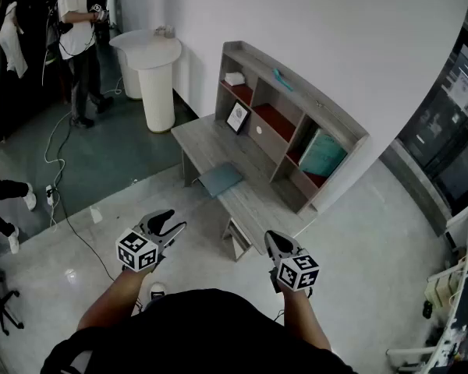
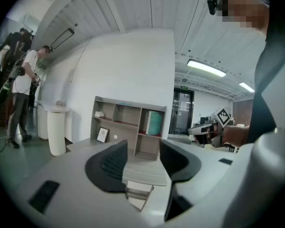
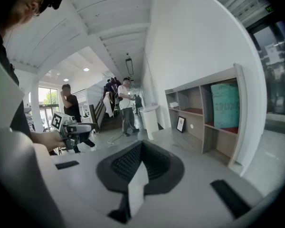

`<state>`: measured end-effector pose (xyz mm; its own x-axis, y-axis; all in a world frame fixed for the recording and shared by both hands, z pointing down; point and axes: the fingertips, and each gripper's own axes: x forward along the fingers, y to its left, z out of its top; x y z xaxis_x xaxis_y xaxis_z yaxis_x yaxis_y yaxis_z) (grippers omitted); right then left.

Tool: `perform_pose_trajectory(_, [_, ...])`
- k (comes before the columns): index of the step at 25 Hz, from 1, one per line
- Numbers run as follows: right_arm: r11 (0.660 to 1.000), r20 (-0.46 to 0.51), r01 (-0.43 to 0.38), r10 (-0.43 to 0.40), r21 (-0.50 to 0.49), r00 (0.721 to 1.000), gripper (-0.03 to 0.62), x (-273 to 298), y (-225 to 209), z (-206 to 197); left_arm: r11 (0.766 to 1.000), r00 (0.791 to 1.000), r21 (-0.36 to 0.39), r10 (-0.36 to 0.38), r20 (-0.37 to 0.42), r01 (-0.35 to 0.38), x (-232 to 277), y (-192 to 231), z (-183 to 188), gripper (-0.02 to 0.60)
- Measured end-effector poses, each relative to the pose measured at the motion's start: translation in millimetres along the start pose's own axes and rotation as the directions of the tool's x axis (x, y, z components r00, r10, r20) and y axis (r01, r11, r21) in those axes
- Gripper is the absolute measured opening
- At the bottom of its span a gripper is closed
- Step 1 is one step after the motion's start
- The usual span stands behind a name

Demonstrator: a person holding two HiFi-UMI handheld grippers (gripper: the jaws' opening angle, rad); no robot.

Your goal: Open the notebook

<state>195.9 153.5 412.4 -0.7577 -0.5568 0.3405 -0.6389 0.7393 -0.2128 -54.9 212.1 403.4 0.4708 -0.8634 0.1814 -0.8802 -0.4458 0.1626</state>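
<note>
Only the head view shows the notebook [image 1: 220,179]. It is closed, with a grey-blue cover, and lies flat at frame centre on the worktop [image 1: 196,140], well apart from both tools. In its own view the left tool [image 2: 143,158] stands wide open and empty. The right tool [image 3: 141,148] has its jaws together on nothing. In the shelf unit [image 1: 339,125], a teal item [image 1: 322,154] fills one lower compartment.

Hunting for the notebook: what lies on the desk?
A closed blue-grey notebook lies flat on the desk; a framed picture stands under the shelves. The notebook's cover hides its pages.
</note>
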Motion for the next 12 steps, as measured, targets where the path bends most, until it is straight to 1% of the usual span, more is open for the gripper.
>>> perform_pose_trajectory(3, [1.000,0.002,0.008,-0.008,-0.006,1.000,0.003,2.7,-9.1,1.9,1.000,1.000,0.008,0.014,-0.006,-0.014,9.0,3.9,3.2,0.215])
perform_pose_trajectory(8, [1.000,-0.001,0.016,-0.016,0.005,1.000,0.003,13.1,-24.6,3.2,1.000,1.000,0.020,0.009,-0.028,-0.009,23.1,3.2,6.7,0.207])
perform_pose_trajectory(12, [0.999,0.014,0.022,-0.023,0.026,1.000,0.003,29.5,-28.7,9.2,1.000,0.998,0.020,0.011,-0.056,-0.010,26.6,16.1,3.2,0.206])
